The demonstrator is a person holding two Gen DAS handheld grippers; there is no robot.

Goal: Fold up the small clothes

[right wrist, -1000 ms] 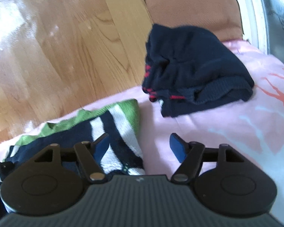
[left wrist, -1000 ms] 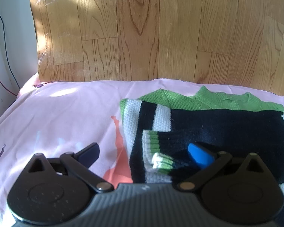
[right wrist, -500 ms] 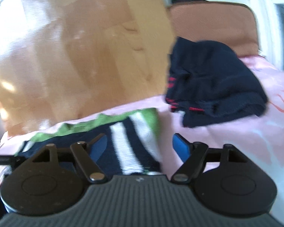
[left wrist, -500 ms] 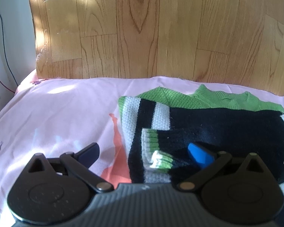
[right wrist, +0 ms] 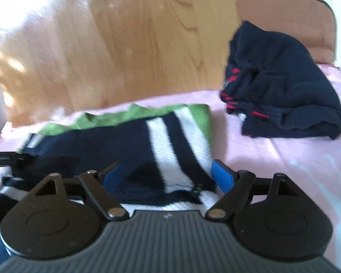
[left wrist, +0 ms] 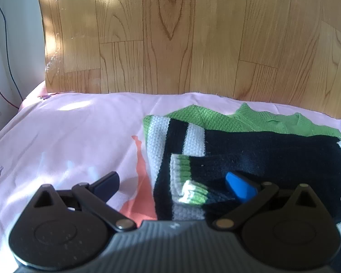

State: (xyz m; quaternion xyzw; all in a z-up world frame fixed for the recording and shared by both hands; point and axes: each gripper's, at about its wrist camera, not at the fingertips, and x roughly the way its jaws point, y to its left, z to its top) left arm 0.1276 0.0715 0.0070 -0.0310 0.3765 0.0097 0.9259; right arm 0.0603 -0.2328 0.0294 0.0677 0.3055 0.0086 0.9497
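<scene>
Spreading wider over the last second, right gripper (right wrist: pixel 168 174) now straddles the striped sweater (right wrist: pixel 161 150) at its white-banded side, nothing pinched. Left gripper (left wrist: pixel 170 182) wide too, unmoved, poised over the tucked-in cuff (left wrist: pixel 188 186). Sweater flat on the pink sheet (left wrist: pixel 68 136), dark folded garment (right wrist: pixel 282 84) set well apart. Probably lining up the next fold. No legible writing or labels.

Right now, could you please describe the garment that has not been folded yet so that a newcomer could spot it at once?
Start at the wooden board standing behind the pink sheet. Two garments lie on the sheet in front of it: a dark navy bundle to the right and the striped sweater spread flat to the left. The sweater is the one with the bright green top edge and broad white stripes on black knit.
</scene>
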